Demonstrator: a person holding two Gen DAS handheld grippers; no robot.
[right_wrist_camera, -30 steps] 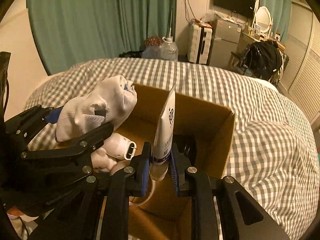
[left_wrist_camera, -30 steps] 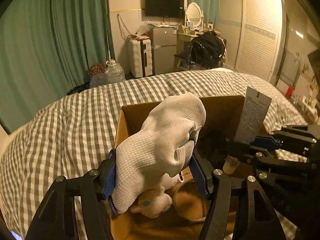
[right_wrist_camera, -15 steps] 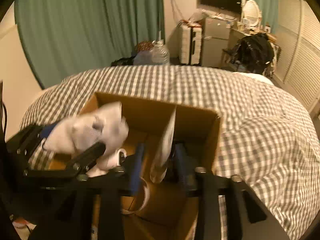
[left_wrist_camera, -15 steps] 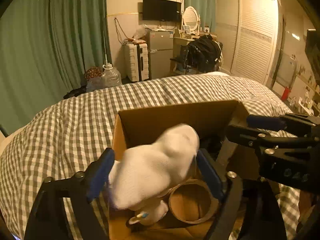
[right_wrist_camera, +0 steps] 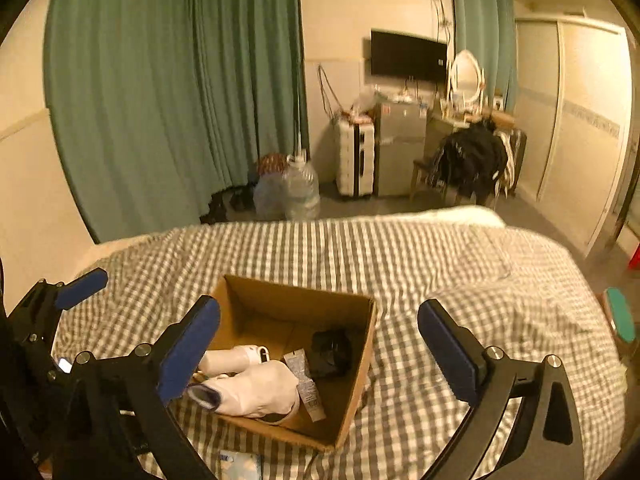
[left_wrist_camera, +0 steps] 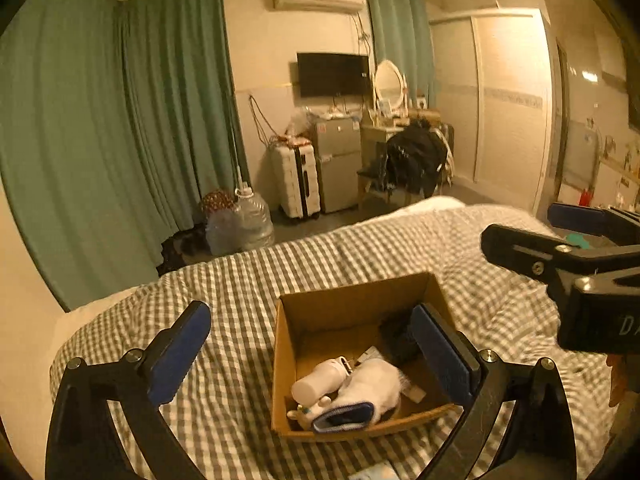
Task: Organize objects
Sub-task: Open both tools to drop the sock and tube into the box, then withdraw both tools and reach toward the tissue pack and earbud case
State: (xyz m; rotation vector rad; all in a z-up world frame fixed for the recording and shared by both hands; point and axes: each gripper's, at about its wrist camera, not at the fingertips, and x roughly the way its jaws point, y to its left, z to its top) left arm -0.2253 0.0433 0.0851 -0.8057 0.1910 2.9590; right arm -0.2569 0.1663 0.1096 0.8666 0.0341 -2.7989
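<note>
A cardboard box (left_wrist_camera: 288,332) (right_wrist_camera: 362,344) stands on the checked bed. Inside lie a white glove with a blue cuff (left_wrist_camera: 368,392) (right_wrist_camera: 256,394), a white bottle (left_wrist_camera: 318,380) (right_wrist_camera: 232,358), a cream tube (right_wrist_camera: 306,384) and a dark item (left_wrist_camera: 396,334) (right_wrist_camera: 330,352). My left gripper (left_wrist_camera: 316,352) is open and empty, raised above and in front of the box. My right gripper (right_wrist_camera: 320,344) is open and empty, also raised above the box. The right gripper shows at the right of the left wrist view (left_wrist_camera: 560,256).
The grey checked bedspread (right_wrist_camera: 440,264) covers the whole bed. A small pale packet (right_wrist_camera: 240,464) lies on the bed in front of the box. Beyond the bed are water jugs (left_wrist_camera: 244,224), a suitcase (left_wrist_camera: 296,180), a small fridge (left_wrist_camera: 336,164) and green curtains (left_wrist_camera: 100,140).
Both grippers opened and pulled up and back from the box. The glove dropped from the left gripper and the tube from the right gripper; both now lie inside the box.
</note>
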